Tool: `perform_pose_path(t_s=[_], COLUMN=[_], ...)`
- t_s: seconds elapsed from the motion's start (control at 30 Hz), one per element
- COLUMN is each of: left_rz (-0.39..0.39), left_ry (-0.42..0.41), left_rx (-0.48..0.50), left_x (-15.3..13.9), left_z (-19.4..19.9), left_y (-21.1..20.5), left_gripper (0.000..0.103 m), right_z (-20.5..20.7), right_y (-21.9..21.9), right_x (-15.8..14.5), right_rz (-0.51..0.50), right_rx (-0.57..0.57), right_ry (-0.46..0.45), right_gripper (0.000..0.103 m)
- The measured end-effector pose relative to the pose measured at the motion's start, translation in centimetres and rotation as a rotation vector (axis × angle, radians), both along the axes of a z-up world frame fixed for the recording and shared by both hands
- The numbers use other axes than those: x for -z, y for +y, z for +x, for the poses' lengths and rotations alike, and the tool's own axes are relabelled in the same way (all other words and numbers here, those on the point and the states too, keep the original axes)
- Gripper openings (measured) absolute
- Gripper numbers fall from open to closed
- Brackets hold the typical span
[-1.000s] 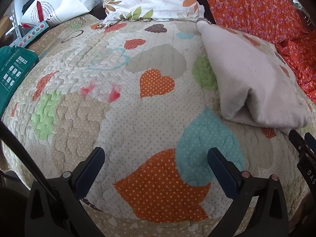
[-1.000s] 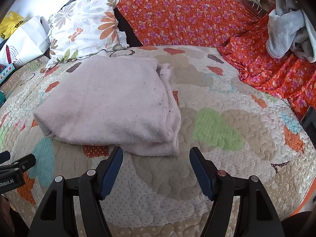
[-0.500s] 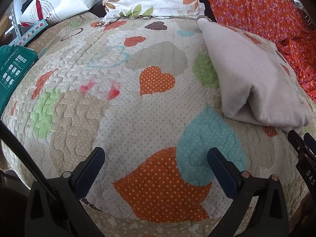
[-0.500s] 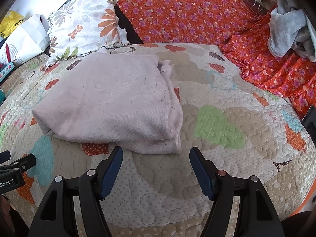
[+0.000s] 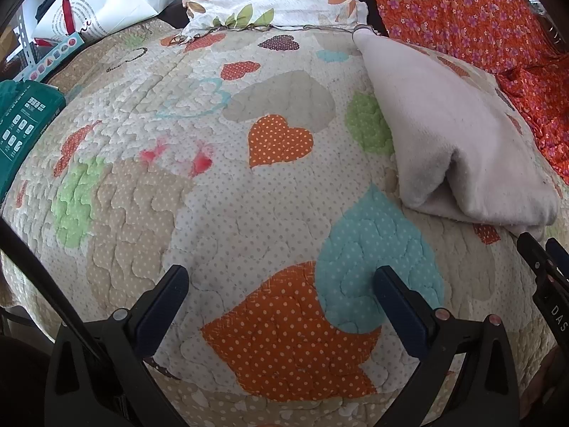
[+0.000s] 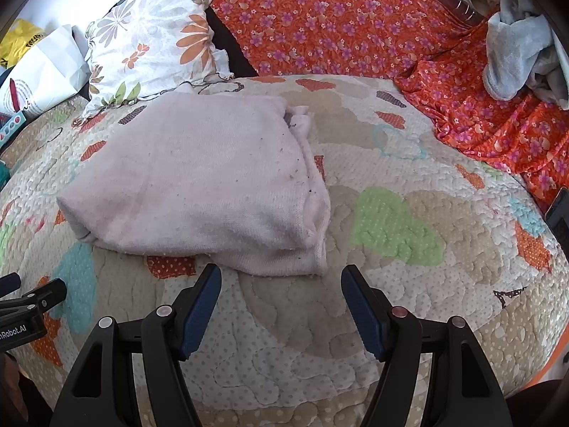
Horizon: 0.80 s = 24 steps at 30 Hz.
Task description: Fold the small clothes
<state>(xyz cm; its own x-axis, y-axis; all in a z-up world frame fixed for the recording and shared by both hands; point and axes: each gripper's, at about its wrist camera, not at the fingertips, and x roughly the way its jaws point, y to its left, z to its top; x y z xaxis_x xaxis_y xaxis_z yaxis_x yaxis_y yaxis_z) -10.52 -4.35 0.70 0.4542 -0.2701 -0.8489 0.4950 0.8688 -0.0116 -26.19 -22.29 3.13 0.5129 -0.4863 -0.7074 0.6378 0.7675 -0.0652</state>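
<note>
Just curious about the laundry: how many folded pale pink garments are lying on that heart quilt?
1. The folded pink garment lies on the quilt, just ahead of the open right gripper. Others could be outside view.

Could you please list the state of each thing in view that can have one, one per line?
Left gripper: open, empty, above the quilt.
Right gripper: open, empty, just short of the garment's near edge.
Pink garment: folded into layers, lying flat on the quilt.
Quilt: spread out.
Floral pillow: propped up behind the garment.
Orange floral cloth: draped, wrinkled.
Grey clothes: heaped, unfolded.
</note>
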Motion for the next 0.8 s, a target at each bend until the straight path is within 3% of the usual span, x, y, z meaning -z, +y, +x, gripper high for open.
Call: perform_pose_path(t_s=[0.8], left_rz=[-0.002], left_ry=[0.006], left_rx=[-0.003], left_x=[0.09], left_z=[0.09], left_y=[0.31], left_gripper=[0.103], right_z=[0.05], right_y=[0.2], right_x=[-0.05], right_rz=[0.0], right_rx=[-0.003], right_ry=[0.002], right_gripper=[0.075])
